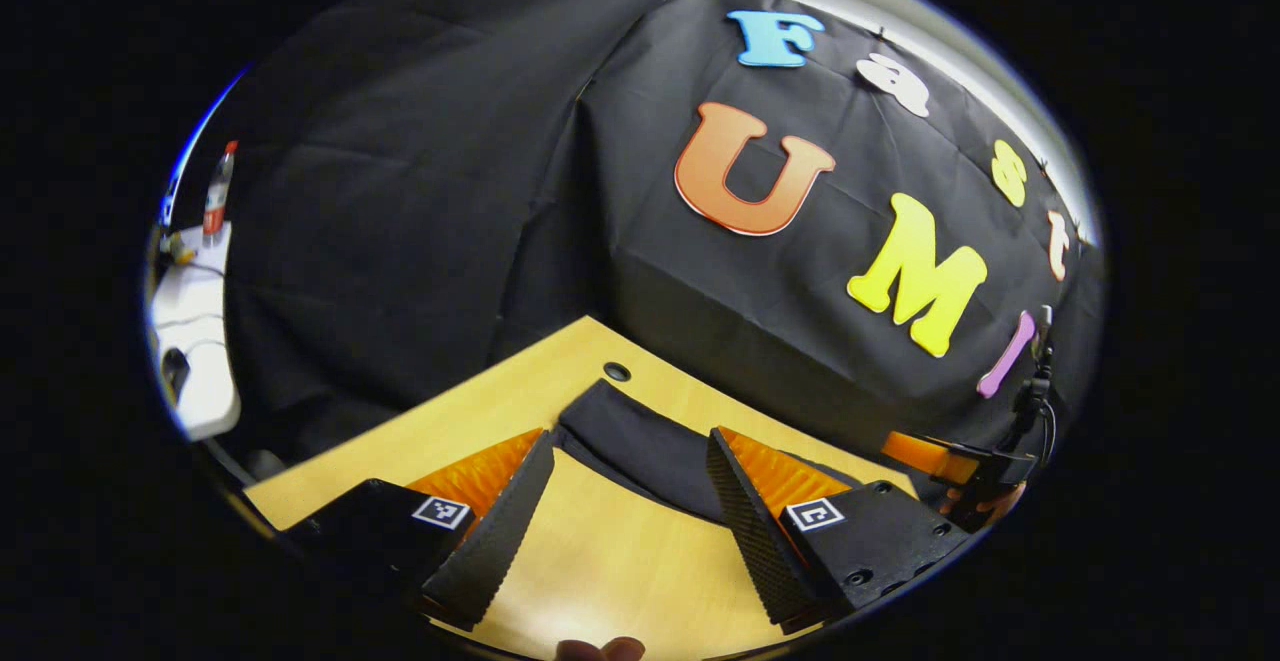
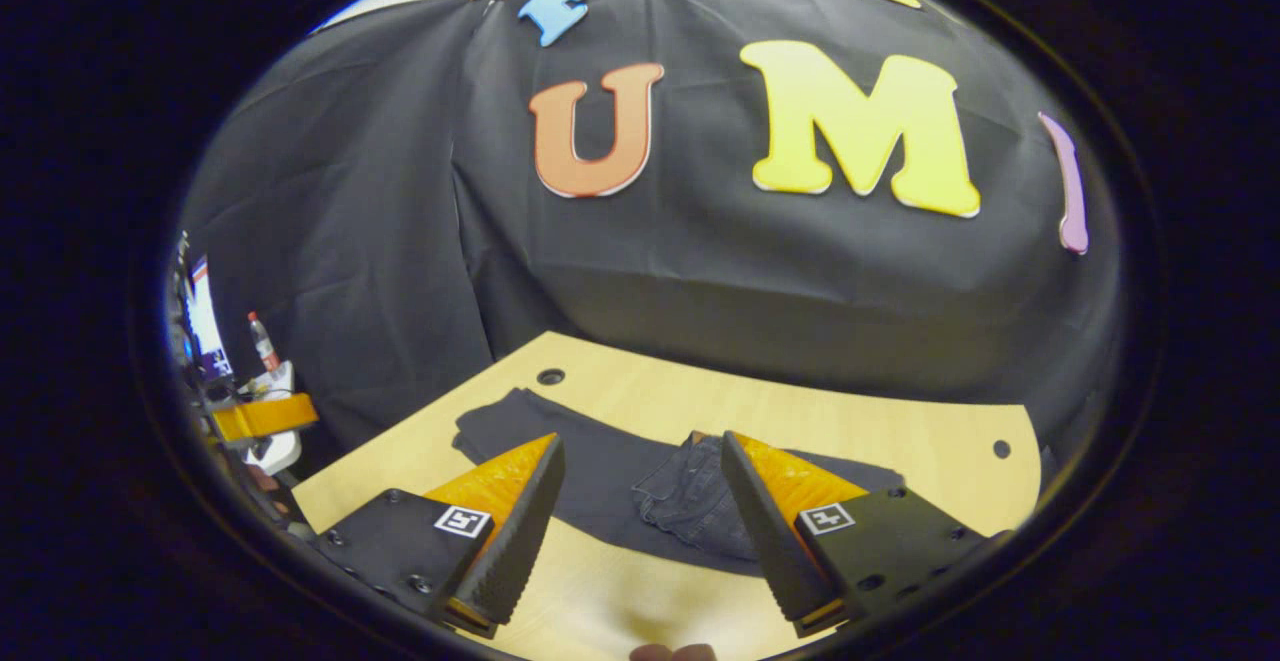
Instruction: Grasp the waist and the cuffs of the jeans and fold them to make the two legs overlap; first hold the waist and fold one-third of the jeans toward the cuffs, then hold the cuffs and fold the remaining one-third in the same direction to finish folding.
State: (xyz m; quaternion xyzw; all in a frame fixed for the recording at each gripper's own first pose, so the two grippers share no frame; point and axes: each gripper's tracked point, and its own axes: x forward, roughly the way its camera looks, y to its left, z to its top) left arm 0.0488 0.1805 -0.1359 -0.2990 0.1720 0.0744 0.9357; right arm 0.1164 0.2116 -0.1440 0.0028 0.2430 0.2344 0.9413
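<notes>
Fingertips of my right gripper [image 2: 640, 481], seen lowest in the right gripper view, stand well apart with nothing between them, poised above the wooden table [image 2: 880, 421]. Beyond them lie the jeans [image 2: 600, 481], spread flat and dark on the tabletop, their long axis running across my line of sight from left to right. A bunched, seamed section [image 2: 690, 501], which I judge to be the waist, sits between and just beyond my two fingers; one leg extends leftward to a cuff end near the round hole [image 2: 550, 377] in the table.

In the left gripper view my left gripper [image 1: 630, 486] is likewise spread, holding nothing. Past its fingers a single dark leg [image 1: 640, 446] runs diagonally, its cuff end just short of the same hole [image 1: 617, 372], while the rest passes behind the right-hand finger. At that view's right edge, the other gripper [image 1: 960, 471] appears farther off.

Judgement: no fold has begun. Each tool faces its own end of the garment, right nearer the waist, left nearer the cuff, so the first grasp calls for a forward and downward reach at both ends.
</notes>
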